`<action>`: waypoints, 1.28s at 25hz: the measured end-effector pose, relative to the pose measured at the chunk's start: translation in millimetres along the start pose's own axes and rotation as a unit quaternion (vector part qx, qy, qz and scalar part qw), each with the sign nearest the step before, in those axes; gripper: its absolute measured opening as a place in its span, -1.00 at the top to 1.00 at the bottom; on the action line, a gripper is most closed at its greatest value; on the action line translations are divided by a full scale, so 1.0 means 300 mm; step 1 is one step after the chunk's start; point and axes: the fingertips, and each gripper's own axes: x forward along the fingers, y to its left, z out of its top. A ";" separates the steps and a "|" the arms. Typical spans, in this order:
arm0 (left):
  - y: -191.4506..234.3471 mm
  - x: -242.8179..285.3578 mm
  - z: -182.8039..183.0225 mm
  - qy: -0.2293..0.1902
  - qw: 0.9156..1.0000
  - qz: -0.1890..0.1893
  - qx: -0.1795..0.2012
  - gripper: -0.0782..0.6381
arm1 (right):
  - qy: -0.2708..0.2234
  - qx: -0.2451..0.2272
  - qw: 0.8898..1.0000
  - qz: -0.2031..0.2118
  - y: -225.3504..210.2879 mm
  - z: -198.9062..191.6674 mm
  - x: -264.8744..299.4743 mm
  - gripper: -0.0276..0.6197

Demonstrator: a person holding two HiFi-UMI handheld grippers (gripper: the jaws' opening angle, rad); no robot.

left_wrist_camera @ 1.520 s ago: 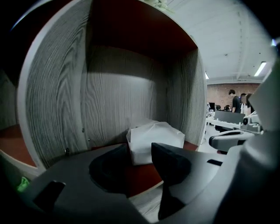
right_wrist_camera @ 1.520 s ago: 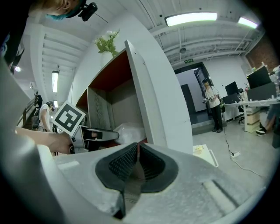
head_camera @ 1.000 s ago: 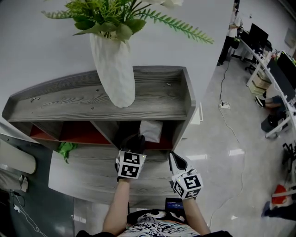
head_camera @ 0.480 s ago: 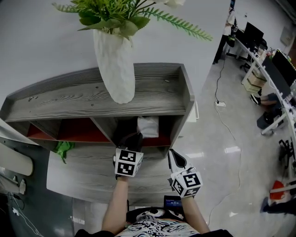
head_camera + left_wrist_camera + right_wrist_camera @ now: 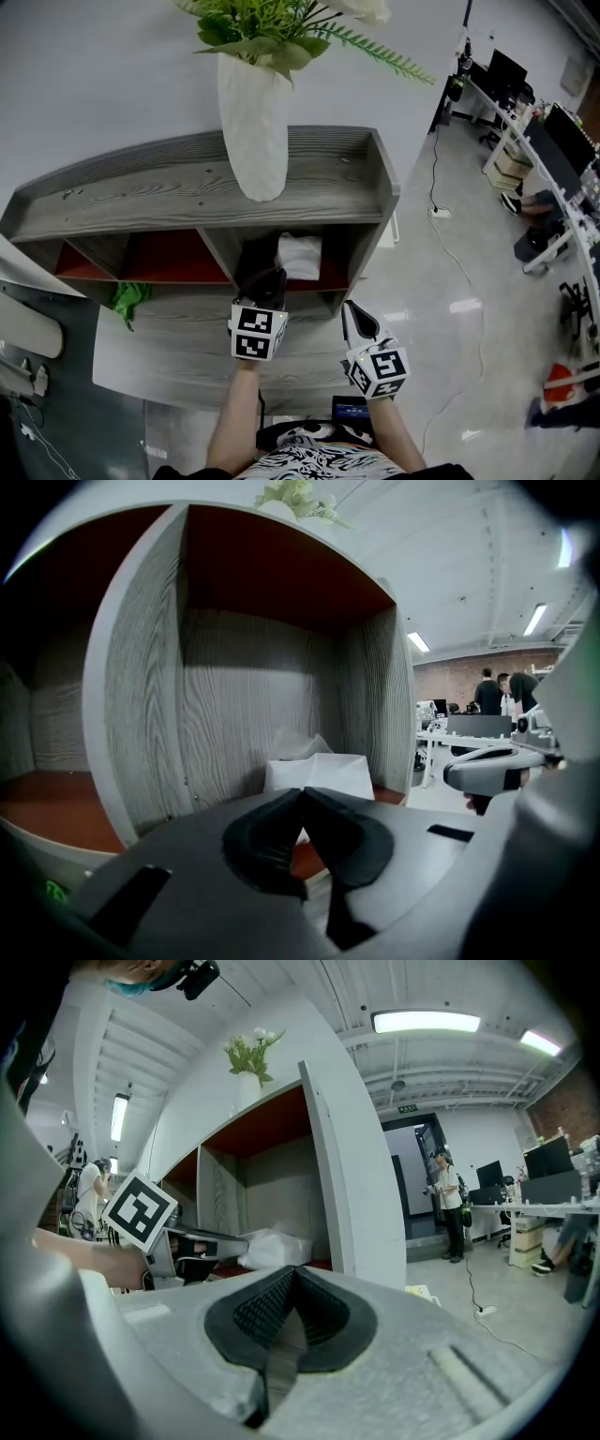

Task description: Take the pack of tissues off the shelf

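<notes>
1. Since a second ago the left gripper [image 5: 302, 792] has drawn its jaws from partly apart to clenched tip to tip, with nothing showing between them. Neither hand has shifted much.
2. The shelf [image 5: 178, 197] fills the scene ahead of both grippers. A white vase [image 5: 253, 122] stands on its top board, above and beyond the left jaws.
3. The pack of tissues [image 5: 323, 772] sits in the shelf's right-hand compartment, straight ahead of the left jaws and just beyond their tips.
4. The right gripper [image 5: 292, 1277] is clenched too and empty, held outside the shelf — the pack lies ahead and to the left of its jaws.
5. We judge that the closing caught no pack — the left jaws would need to part again and reach deeper.
</notes>
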 end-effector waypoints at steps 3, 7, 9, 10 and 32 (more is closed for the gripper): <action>0.005 -0.028 -0.005 -0.007 1.000 -0.003 -0.012 0.76 | 0.002 -0.004 1.000 -0.009 0.014 -0.002 -0.012 0.90; -0.001 -0.066 0.008 -0.019 1.000 -0.004 -0.009 0.76 | -0.003 -0.005 1.000 -0.020 0.029 0.010 -0.028 0.90; -0.004 -0.089 0.016 -0.028 1.000 -0.005 -0.008 0.76 | -0.007 -0.005 1.000 -0.029 0.035 0.016 -0.036 0.90; -0.004 -0.102 0.019 -0.032 0.999 -0.005 -0.008 0.76 | -0.008 -0.006 0.999 -0.032 0.040 0.018 -0.040 0.90; 0.017 -0.358 -0.018 -0.075 0.997 -0.022 -0.026 0.76 | -0.015 -0.025 0.996 -0.089 0.111 -0.004 -0.144 0.90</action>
